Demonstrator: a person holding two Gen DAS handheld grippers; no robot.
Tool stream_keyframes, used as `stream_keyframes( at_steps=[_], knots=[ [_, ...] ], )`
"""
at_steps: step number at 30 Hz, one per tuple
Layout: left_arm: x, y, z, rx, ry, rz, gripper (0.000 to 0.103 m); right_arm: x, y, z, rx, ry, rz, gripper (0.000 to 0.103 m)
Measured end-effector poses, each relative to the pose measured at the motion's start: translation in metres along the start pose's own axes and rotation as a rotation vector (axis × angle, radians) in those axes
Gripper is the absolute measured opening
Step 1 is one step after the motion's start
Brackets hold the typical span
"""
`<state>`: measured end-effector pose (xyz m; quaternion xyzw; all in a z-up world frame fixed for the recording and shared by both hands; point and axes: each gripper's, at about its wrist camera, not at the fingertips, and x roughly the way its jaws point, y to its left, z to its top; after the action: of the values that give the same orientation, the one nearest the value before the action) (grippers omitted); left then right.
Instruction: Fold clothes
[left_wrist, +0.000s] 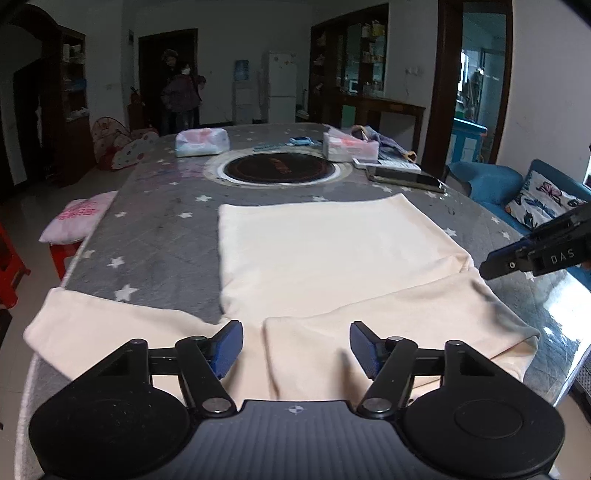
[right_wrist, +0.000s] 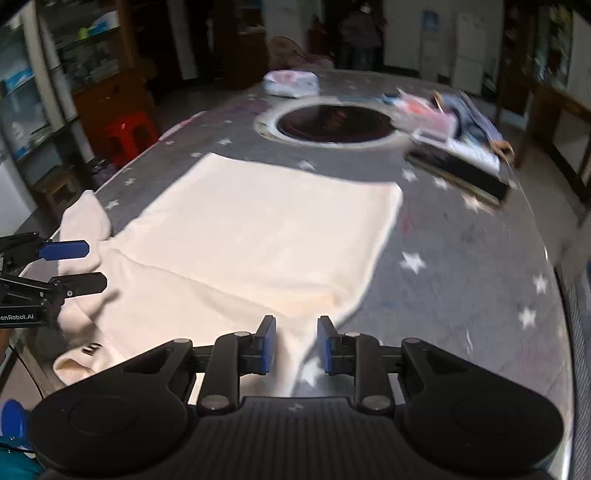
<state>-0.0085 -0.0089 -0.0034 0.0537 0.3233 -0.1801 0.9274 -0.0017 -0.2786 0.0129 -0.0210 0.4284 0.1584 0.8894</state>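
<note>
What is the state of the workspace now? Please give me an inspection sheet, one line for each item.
Surface: grey star-print table cover with a round black hotplate set in.
Job's things: cream garment lies flat, right sleeve folded inward, left sleeve spread out.
Clutter: tissue packs, phone, papers at the far side.
Grippers: left gripper open over the near hem; right gripper open at the garment's corner.
Cables: nothing seen.
Surroundings: fridge, blue sofa, red stool.
</note>
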Motion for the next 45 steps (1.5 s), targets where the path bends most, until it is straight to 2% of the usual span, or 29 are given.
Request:
stream_keyframes(
  at_steps=[3,5,8,11,13,16,18,24,28,32,36,39,41,45],
  knots=[
    [0.007,-0.003,-0.001,0.009,0.013,0.004,0.066,0.004,-0.007,-0.005,0.033,-0.002,0.014,0.040],
    [0.010,-0.003,-0.002,0.010,0.022,0.007,0.066,0.009,-0.009,-0.006,0.049,-0.004,0.013,0.040],
    [0.015,-0.003,-0.004,0.012,0.037,0.012,0.066,0.020,-0.015,-0.009,0.089,0.002,0.024,0.037],
    [0.018,-0.003,-0.006,0.014,0.049,0.010,0.066,0.023,-0.016,-0.011,0.098,-0.006,0.030,0.030],
    [0.021,-0.003,-0.005,0.017,0.054,0.009,0.066,0.024,-0.014,-0.011,0.087,-0.015,0.029,0.015],
    [0.024,-0.004,-0.002,0.022,0.046,0.008,0.066,0.023,-0.009,-0.009,0.053,-0.043,-0.014,0.009],
    [0.030,-0.004,0.000,0.016,0.046,0.011,0.067,0.024,-0.007,-0.007,0.029,-0.059,-0.057,0.008],
    [0.041,-0.001,0.006,-0.027,0.033,0.023,0.069,0.036,-0.020,0.003,0.065,-0.069,-0.069,0.009],
    [0.029,0.002,0.007,-0.035,0.010,0.040,0.068,0.033,-0.021,0.006,0.041,-0.065,-0.071,0.015],
    [0.005,0.021,0.001,-0.079,-0.007,0.112,0.068,0.020,-0.015,0.005,0.003,-0.090,-0.068,0.019],
    [-0.016,0.053,-0.007,-0.178,-0.015,0.265,0.068,0.011,-0.009,0.003,-0.023,-0.104,-0.051,0.023],
    [-0.026,0.083,-0.014,-0.276,-0.013,0.376,0.068,0.011,-0.005,0.001,-0.033,-0.108,-0.047,0.030],
    [-0.028,0.104,-0.016,-0.331,-0.006,0.447,0.069,0.011,-0.004,0.001,-0.036,-0.110,-0.043,0.030],
    [-0.025,0.137,-0.016,-0.432,-0.001,0.508,0.069,0.011,-0.003,0.000,-0.026,-0.112,-0.038,0.030]
  ],
)
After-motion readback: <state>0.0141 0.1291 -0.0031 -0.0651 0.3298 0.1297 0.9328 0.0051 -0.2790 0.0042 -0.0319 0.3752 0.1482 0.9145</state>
